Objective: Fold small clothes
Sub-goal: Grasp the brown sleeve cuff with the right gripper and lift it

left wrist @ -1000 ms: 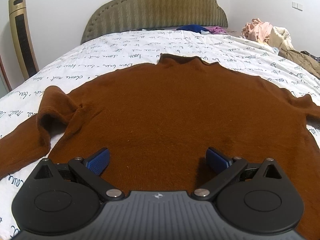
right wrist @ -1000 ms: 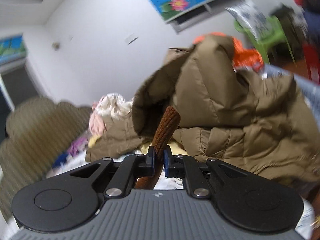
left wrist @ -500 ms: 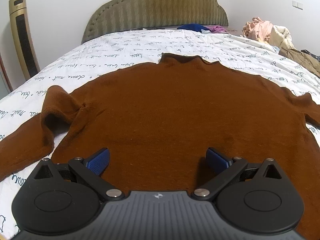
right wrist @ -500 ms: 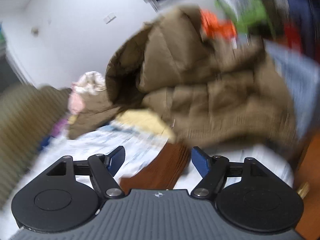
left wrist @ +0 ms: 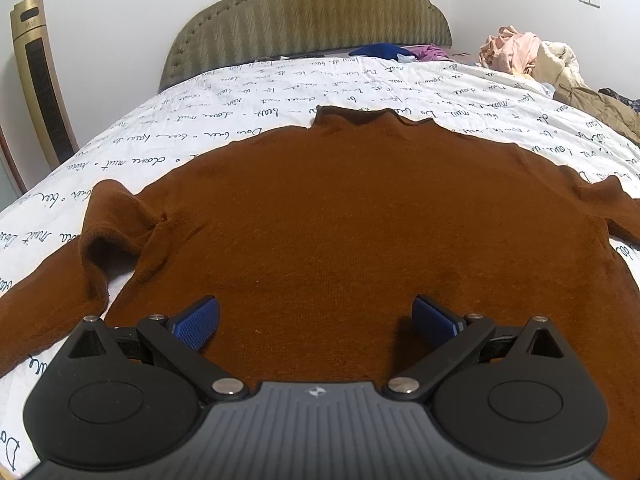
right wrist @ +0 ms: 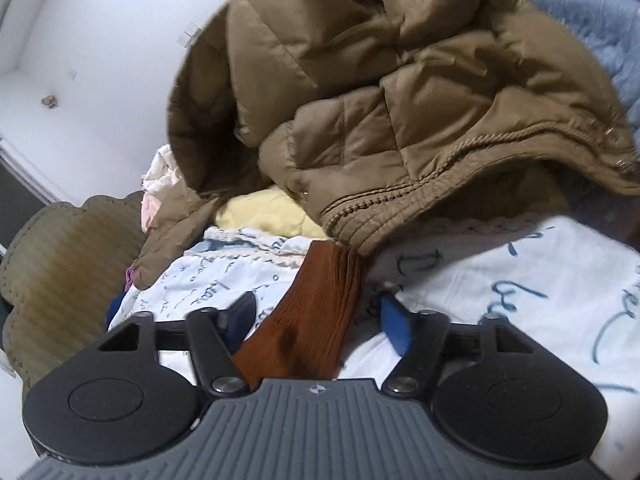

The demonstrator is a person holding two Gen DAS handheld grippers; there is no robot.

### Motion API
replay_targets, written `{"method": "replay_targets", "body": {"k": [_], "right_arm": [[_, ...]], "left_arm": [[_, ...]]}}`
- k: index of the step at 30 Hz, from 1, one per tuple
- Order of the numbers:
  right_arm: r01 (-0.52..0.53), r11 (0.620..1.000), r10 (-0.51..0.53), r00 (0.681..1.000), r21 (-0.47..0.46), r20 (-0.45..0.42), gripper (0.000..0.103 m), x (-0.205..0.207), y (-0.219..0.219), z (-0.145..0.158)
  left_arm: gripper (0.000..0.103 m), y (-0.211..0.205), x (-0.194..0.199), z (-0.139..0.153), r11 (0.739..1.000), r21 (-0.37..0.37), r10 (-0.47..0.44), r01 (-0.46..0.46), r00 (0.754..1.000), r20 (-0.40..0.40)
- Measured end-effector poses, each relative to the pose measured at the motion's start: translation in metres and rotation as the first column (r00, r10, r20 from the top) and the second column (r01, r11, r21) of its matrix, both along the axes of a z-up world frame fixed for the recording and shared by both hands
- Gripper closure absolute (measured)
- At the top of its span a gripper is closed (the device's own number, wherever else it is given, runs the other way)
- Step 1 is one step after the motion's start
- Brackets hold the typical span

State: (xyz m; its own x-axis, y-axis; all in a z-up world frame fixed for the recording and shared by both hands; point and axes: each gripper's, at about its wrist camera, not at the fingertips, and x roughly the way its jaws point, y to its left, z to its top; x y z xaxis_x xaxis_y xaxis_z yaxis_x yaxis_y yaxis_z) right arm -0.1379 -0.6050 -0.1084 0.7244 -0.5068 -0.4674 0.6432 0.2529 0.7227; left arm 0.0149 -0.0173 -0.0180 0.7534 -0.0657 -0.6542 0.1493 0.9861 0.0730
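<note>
Brown sweater (left wrist: pixel 340 220) flat beneath released left claw (left wrist: pixel 316 322); cuff (right wrist: pixel 320 300) between released right claw (right wrist: pixel 318 318).

- Your bedsheet (left wrist: pixel 280 92) carried rows of dark cursive script across the upper half of the left view; no word could be read for sure.
- The same script, blue and blurred, sat at the right view's lower right.

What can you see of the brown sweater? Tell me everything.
The brown sweater is a fine rust-brown knit with a short stand-up collar, spread flat, collar toward the headboard, on the script-printed bedsheet. One sleeve is bunched at its shoulder. The other sleeve's ribbed cuff lies beside the tan puffer jacket, between the open right gripper's fingers. The open left gripper hovers above the hem.
</note>
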Motion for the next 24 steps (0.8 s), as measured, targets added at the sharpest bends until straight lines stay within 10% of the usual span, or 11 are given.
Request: {"method": "replay_targets", "body": {"k": [1,5,11,16,24], "right_arm": [[-0.008,1.000,0.008,1.000,0.013,-0.005,0.091,0.002,-0.002,0.001],[0.039,0.998,-0.039,0.999,-0.049,-0.001,0.092,-0.007,0.003,0.017],[0.105,0.918,-0.126,0.991,-0.383,-0.031,0.092,-0.017,0.059,0.091],[-0.130,0.768,0.009,0.981,-0.627,-0.194,0.092,0.027,0.150,0.129],[-0.487,0.690,0.365,0.873,-0.535,-0.323,0.092,0.116,0.246,0.103]], "left_arm": [[0.000,0.000,0.000,0.001,1.000,0.001,0.000,0.000,1.000,0.001],[0.000,0.001,-0.001,0.006,1.000,0.003,0.000,0.000,1.000,0.010],[0.000,0.006,-0.003,0.011,1.000,-0.001,0.011,-0.011,1.000,0.022],[0.000,0.007,0.002,0.008,1.000,-0.011,0.023,-0.023,1.000,0.012],[0.000,0.017,0.008,0.005,0.998,-0.019,0.059,-0.059,0.998,0.009]]}}
